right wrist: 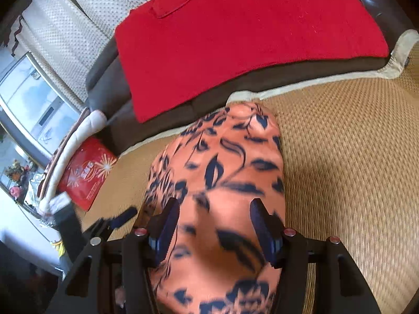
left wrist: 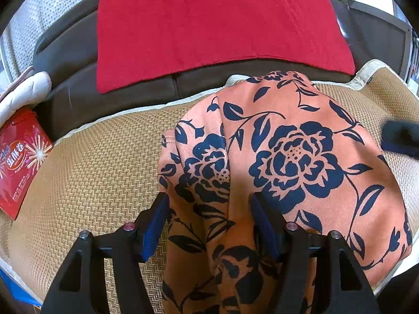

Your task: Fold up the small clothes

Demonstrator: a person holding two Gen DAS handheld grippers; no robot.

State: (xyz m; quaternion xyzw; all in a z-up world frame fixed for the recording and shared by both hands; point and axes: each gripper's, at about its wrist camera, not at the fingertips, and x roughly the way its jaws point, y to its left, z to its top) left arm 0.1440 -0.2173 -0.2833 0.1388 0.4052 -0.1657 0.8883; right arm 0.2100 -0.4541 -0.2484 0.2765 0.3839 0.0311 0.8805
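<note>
An orange garment with dark blue flowers (left wrist: 288, 144) lies in a long folded strip on a woven straw mat (left wrist: 104, 157). My left gripper (left wrist: 210, 198) hovers over its near left part, jaws apart, and the cloth spreads out past both fingers. In the right wrist view the same garment (right wrist: 230, 157) looks blurred and runs away from me under my right gripper (right wrist: 216, 204), whose jaws also stand apart above it. One dark finger of the right gripper (left wrist: 400, 138) shows at the right edge of the left wrist view. Part of the left gripper (right wrist: 115, 222) shows low on the left.
A red cloth (left wrist: 209, 26) lies flat on the brown sofa cushion (left wrist: 78, 91) behind the mat. At the left lie a red snack packet (left wrist: 21, 162) and a white padded roll (left wrist: 23, 91). The mat (right wrist: 353, 144) stretches off to the right of the garment.
</note>
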